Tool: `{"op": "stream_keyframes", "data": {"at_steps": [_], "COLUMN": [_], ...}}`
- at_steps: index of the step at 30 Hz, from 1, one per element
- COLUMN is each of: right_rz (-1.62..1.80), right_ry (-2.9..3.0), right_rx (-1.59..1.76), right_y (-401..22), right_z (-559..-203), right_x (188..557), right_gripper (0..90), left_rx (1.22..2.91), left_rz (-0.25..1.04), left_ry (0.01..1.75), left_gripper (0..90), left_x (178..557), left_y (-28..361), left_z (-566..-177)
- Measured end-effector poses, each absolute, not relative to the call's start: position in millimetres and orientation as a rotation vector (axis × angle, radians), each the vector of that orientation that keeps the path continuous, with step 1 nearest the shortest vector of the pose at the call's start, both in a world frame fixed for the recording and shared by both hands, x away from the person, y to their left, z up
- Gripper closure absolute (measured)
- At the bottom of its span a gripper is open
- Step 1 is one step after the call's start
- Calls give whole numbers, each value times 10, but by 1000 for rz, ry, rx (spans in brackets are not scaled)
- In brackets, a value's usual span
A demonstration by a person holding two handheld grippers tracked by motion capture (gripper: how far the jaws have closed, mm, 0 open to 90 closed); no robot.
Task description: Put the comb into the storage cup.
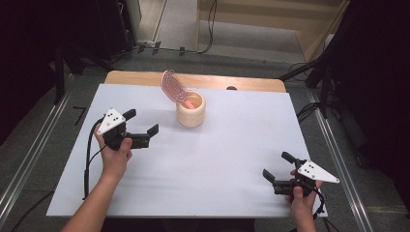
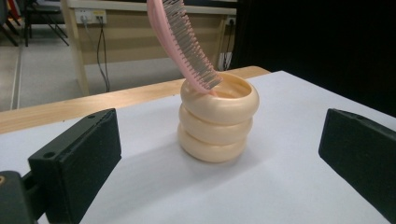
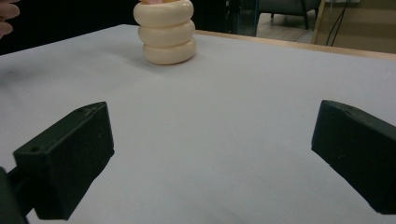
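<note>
A cream ribbed cup (image 1: 190,110) (image 2: 217,122) (image 3: 166,31) stands upright toward the back middle of the white table (image 1: 217,154). A pink hairbrush (image 1: 174,87) (image 2: 183,43) leans out of it, handle down, head tilted to the left. My left gripper (image 1: 141,122) (image 2: 219,163) hovers open to the left of the cup, jaws facing it, nothing between them. My right gripper (image 1: 277,166) (image 3: 210,158) is open near the front right corner, empty, facing the cup from far off.
A wooden strip (image 1: 193,79) runs along the table's back edge. Metal rails (image 1: 29,154) flank the table on the floor. Cables (image 1: 210,29) lie on the floor behind. Dark stands (image 1: 324,72) rise at the back right.
</note>
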State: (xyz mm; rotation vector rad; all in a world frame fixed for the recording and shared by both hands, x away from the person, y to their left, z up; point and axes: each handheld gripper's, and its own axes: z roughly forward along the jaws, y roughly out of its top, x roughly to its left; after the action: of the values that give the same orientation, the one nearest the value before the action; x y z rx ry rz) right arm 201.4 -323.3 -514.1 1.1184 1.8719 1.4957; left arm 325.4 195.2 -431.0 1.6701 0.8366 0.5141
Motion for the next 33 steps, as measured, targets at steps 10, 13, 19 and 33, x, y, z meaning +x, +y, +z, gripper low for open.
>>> {"op": "stream_keyframes", "data": {"at_steps": [10, 13, 19, 33], "right_rz": [1495, 1493, 1492, 1486], "right_ry": [1872, 1868, 1867, 1866], "right_rx": [1118, 1120, 1120, 1121], "right_y": [-3230, -3231, -3228, -3226], "right_z": [-5141, -5141, -5142, -5141], "right_x": [2014, 2012, 2012, 2008], "right_gripper": [0, 0, 0, 0], "left_rx": [1661, 1660, 1667, 1646], "left_rz": [544, 553, 575, 612], "left_ry": [838, 833, 842, 838], "left_gripper": [0, 0, 0, 0], "left_x": [3081, 3024, 2916, 2672], "left_y": [2072, 2113, 2218, 2443], "left_z": [-4359, -4374, -4417, -4508]}}
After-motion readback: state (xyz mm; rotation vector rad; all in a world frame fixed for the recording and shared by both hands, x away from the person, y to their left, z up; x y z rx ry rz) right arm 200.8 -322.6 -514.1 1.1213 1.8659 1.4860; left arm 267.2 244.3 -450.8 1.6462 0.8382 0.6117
